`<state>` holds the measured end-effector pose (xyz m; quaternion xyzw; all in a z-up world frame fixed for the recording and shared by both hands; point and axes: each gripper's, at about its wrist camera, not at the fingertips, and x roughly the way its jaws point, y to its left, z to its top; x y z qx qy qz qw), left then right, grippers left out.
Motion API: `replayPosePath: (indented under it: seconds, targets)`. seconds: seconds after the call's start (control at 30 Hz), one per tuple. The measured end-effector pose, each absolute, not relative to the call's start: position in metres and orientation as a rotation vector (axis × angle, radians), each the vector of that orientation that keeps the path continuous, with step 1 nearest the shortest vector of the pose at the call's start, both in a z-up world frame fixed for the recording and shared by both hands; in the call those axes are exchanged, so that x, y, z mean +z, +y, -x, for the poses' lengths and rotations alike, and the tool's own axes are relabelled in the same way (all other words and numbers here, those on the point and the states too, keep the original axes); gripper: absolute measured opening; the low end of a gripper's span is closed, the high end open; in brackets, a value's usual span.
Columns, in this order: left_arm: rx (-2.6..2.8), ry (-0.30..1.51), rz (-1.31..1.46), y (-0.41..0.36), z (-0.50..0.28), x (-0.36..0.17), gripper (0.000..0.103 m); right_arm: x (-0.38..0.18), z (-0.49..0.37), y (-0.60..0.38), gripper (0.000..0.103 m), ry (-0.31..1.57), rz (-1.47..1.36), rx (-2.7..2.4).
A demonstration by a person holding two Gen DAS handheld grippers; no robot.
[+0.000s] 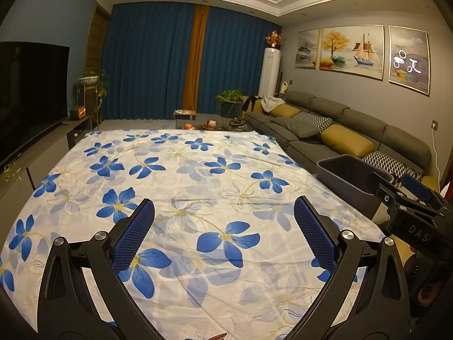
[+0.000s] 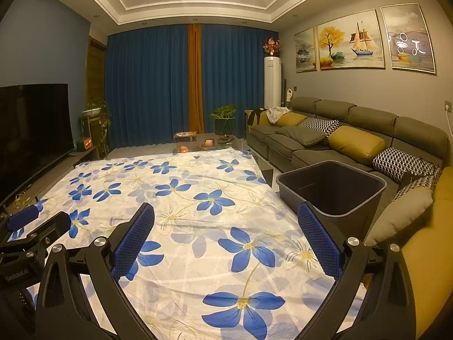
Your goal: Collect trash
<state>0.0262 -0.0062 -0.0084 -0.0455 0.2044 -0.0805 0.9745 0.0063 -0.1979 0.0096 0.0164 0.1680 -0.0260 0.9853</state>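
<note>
A dark grey trash bin (image 2: pixel 331 189) stands beside the right edge of the table, in front of the sofa; its inside looks dark and I see nothing in it. It also shows as the bin (image 1: pixel 348 175) in the left wrist view. The table carries a white cloth with blue flowers (image 1: pixel 198 187), and no loose trash shows on the cloth (image 2: pixel 198 226). My left gripper (image 1: pixel 225 233) hovers open over the near middle of it. My right gripper (image 2: pixel 226 243) is open too, above the cloth's right half and left of the bin. A small reddish tip (image 1: pixel 218 335) pokes in at the bottom edge; I cannot tell what it is.
A grey sofa (image 2: pixel 354 130) with yellow and patterned cushions runs along the right wall. On the left, a TV (image 1: pixel 31 96) sits on a low cabinet. Beyond the table's far edge are a low glass table with small objects (image 2: pixel 209 143) and a potted plant (image 2: pixel 223 116).
</note>
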Motion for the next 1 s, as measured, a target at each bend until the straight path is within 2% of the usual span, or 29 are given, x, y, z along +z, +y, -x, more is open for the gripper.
replayPosePath:
  seconds: [1.0]
  targets:
    - [-0.179,0.417,0.083,-0.0125,-0.0259,-0.0104,0.097,0.0095,-0.0079,-0.2005,0.097,0.342,-0.046,-0.047]
